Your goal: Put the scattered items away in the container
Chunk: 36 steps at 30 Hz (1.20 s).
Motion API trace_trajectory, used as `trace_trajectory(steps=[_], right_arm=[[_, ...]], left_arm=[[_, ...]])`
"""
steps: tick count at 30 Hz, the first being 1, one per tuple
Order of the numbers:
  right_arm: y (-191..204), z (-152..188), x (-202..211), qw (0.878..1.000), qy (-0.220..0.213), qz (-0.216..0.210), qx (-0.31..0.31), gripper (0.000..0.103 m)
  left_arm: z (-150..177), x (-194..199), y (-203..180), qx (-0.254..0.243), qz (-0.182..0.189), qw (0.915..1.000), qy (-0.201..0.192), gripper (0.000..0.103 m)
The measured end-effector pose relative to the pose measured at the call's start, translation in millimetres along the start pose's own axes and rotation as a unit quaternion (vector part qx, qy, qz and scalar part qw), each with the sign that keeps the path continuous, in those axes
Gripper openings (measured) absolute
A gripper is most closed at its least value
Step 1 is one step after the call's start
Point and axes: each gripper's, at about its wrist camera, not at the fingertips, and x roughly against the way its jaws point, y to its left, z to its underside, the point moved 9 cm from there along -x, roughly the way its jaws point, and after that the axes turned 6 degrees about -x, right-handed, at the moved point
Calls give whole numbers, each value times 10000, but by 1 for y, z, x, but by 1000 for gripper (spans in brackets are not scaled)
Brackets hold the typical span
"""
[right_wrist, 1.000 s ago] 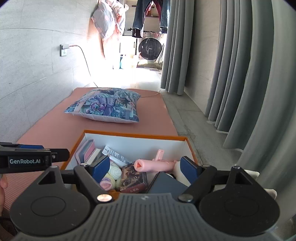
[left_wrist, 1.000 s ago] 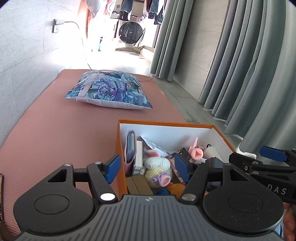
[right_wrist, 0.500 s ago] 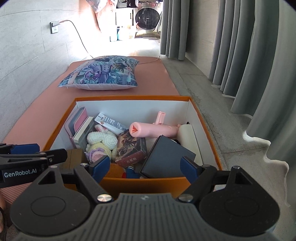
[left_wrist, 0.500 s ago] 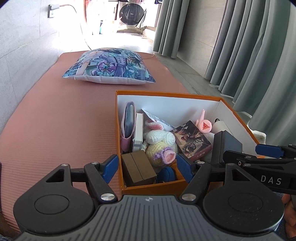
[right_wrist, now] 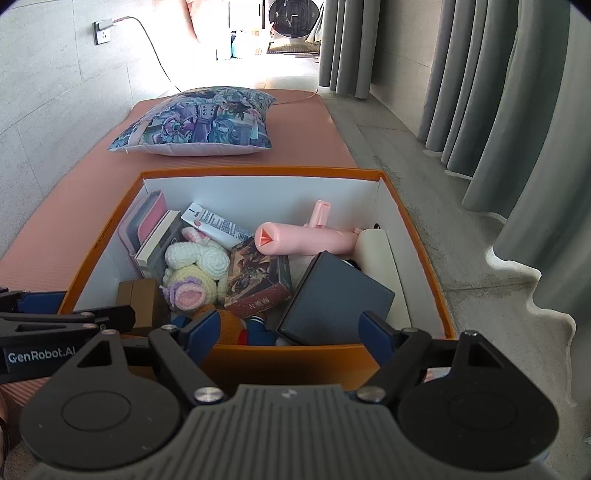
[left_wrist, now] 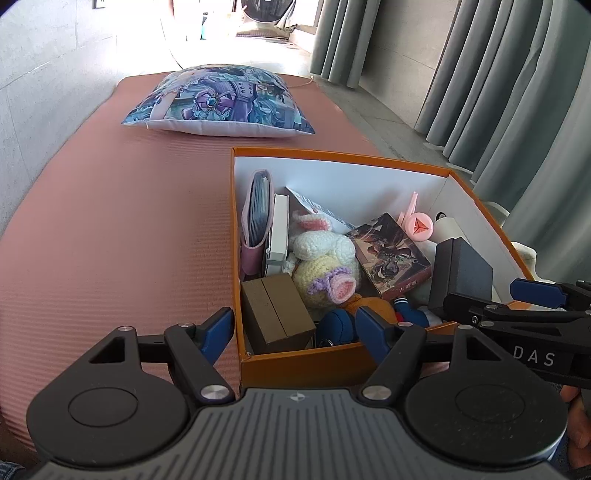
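An orange box (left_wrist: 332,153) (right_wrist: 258,171) with white inner walls stands on the pink mat. In it lie a crocheted toy (left_wrist: 325,266) (right_wrist: 195,269), a pink tube (right_wrist: 303,240), a dark flat box (right_wrist: 336,299), a brown box (left_wrist: 277,314), a picture box (right_wrist: 258,277) and a pink case (left_wrist: 256,221). My left gripper (left_wrist: 293,330) hangs over the box's near left corner. Its jaws are opening and its pads touch nothing. My right gripper (right_wrist: 289,334) stands open over the near wall, gripping nothing. A finger of each gripper shows at the edge of the other's view.
A printed pillow (left_wrist: 221,99) (right_wrist: 199,122) lies on the mat (left_wrist: 110,240) beyond the box. Grey curtains (left_wrist: 517,74) hang along the right, above bare concrete floor (right_wrist: 480,295). A wall socket with a cable (right_wrist: 101,35) is at the back left.
Both grippers have tipped downward and sunk toward the box, which now fills more of each view. The left jaws have spread a little wider.
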Motion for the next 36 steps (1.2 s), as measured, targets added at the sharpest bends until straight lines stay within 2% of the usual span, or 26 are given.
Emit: trace_trajectory(steps=[12, 36], right_arm=[[1, 1, -3, 9999, 136, 36, 80, 83], [2, 1, -3, 9999, 139, -61, -17, 83]], left_arm=[[0, -1, 0, 132, 44, 9997, 182, 86], [0, -1, 1, 125, 27, 9997, 204, 87]])
